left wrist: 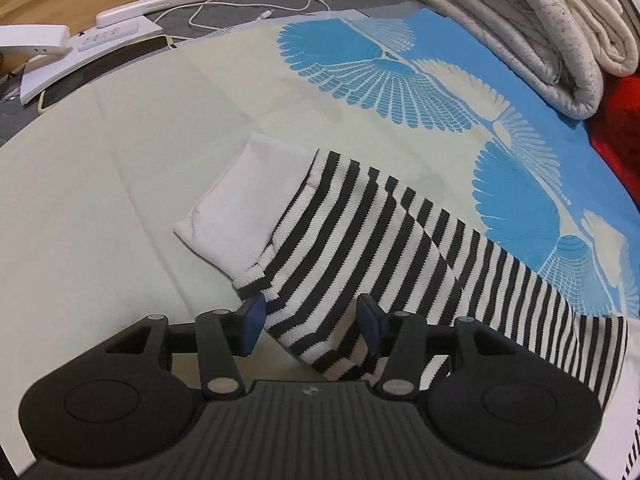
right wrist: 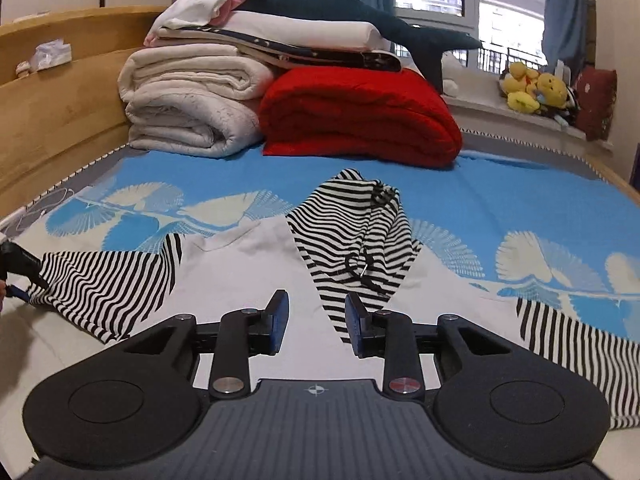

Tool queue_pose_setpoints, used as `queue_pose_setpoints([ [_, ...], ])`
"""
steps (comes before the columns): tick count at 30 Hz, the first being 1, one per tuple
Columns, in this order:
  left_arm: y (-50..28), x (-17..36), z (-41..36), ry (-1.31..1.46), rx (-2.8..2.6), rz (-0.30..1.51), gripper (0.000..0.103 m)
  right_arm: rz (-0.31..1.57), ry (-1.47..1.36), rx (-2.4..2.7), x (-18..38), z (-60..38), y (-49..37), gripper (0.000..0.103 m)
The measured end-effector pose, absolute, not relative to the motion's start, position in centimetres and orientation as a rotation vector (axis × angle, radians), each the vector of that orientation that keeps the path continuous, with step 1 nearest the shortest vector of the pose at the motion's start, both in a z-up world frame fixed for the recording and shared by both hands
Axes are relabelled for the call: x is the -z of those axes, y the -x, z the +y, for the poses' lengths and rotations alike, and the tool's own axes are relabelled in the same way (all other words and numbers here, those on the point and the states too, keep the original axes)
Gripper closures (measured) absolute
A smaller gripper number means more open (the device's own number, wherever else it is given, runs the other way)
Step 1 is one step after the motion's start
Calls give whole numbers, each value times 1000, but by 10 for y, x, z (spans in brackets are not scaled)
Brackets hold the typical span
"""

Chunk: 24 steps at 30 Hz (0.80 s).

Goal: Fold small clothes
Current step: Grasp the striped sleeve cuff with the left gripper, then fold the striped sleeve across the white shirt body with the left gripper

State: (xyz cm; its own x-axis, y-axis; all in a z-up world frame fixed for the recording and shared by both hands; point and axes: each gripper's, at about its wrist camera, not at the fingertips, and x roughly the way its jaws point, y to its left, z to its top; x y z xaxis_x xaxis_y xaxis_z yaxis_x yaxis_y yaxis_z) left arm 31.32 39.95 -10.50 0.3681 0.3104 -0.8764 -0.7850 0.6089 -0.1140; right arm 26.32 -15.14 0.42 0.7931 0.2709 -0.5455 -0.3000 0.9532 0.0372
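Note:
A small hooded top lies flat on the bed sheet (right wrist: 500,208), white in the body with black-and-white stripes. Its striped hood (right wrist: 352,232), with a dark drawstring, is folded down over the white body (right wrist: 248,256). My right gripper (right wrist: 316,320) hovers open over the body, and the hood's pointed tip lies beside its right pad. The left sleeve (left wrist: 360,240) ends in a white cuff (left wrist: 248,200). My left gripper (left wrist: 311,322) is open with its fingers straddling the sleeve's lower edge, and it also shows at the far left of the right wrist view as the left gripper (right wrist: 18,266). The other sleeve (right wrist: 580,344) lies at the right.
Folded cream blankets (right wrist: 188,112), a red quilt (right wrist: 360,120) and stacked clothes with a plush shark (right wrist: 360,12) fill the head of the bed. A wooden bed frame (right wrist: 52,92) runs along the left. A power strip (left wrist: 156,4), cables, a remote and a phone (left wrist: 104,68) lie by the sheet's far edge.

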Motion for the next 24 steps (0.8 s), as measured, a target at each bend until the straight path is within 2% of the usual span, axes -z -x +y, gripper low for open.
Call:
queue_pose_setpoints([
  [2,-316,106,397,568,-767,953,59,587,40,-301,-3,-154,-265,71],
  [3,-317,106,395,554,-772,957,70,595,36,-300,-2,-156,-268,73],
  [4,-318,106,392,535,-780,959,89,599,27,-298,-2,-159,-268,82],
  [5,-318,106,390,521,-788,958,99,601,21,-298,-1,-162,-268,89],
  [6,-317,105,388,519,-793,942,103,603,19,-293,0,-164,-268,90],
  [11,-318,74,349,420,-796,806,103,627,6,-257,5,-179,-262,92],
  [18,-326,-19,190,385,-193,478,103,658,-45,-191,10,-199,-252,91],
  [21,-334,-19,123,482,261,546,101,682,-87,-160,16,-206,-253,91],
  [22,-338,-14,105,532,413,608,93,692,-102,-146,18,-208,-255,91],
  [24,-339,-11,91,532,458,643,85,723,-143,-125,23,-213,-259,89],
])
